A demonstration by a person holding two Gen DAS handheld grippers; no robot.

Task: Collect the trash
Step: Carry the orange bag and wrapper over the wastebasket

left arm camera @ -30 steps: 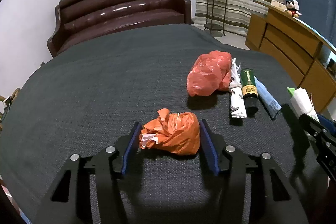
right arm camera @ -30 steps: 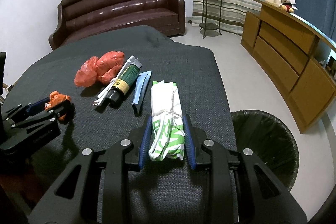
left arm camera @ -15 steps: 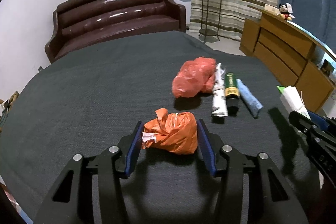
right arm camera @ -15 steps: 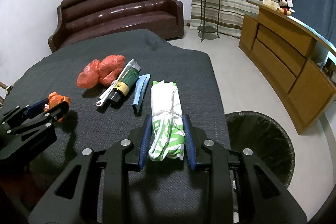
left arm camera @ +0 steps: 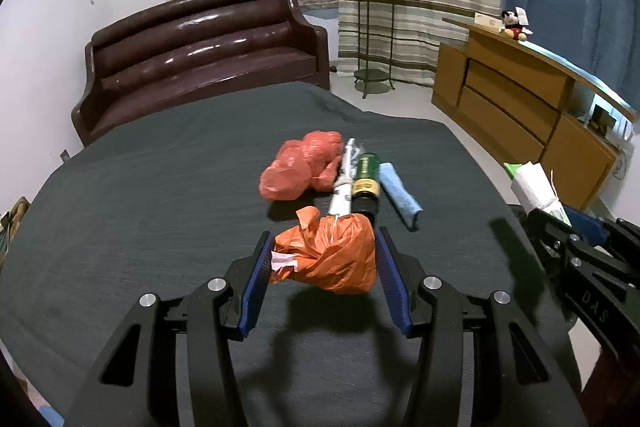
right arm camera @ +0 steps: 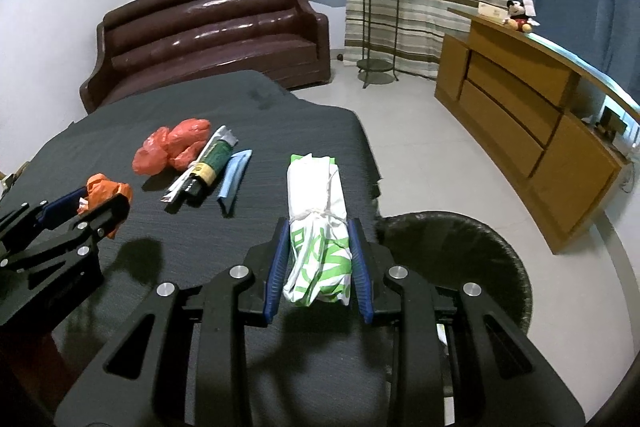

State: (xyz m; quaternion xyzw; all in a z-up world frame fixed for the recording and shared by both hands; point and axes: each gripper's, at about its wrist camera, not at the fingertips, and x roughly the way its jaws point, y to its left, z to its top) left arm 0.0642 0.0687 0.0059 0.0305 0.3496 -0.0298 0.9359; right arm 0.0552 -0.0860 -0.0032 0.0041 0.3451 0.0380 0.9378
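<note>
Behind the dark grey cloth-covered table [left arm camera: 160,211] we see a brown sofa [left arm camera: 200,51], striped curtains and a wooden sideboard [left arm camera: 520,103].

From the left wrist view, our left gripper [left arm camera: 320,263] has its blue pads pinched on a crumpled orange bag [left arm camera: 332,259], which casts a shadow on the cloth beneath it and, as we judge it, hangs clear of the table. Beyond it lie a red bag [left arm camera: 300,167], a white wrapper [left arm camera: 345,179], a dark green tube [left arm camera: 366,179] and a blue packet [left arm camera: 400,193], the last three side by side and touching or nearly so. At the right edge our right gripper enters, cut off by the frame, with a white roll poking forward from it.

From the right wrist view, our right gripper [right arm camera: 318,259] is clamped on a white-and-green bundle [right arm camera: 318,223] tied round its middle with string. A black bin [right arm camera: 472,255] stands on the floor just beside the table's corner, to the right of the bundle; its near rim is hidden behind our gripper's frame, and we cannot see what is inside.

We take this to be the carrying step: both pieces are gripped, neither is binned yet. Next we would need to bring each hand over the bin's mouth and spread the jaws there, the right hand being the nearer. Four pieces are left on the table. The printing on the tube is too small for us to read.
</note>
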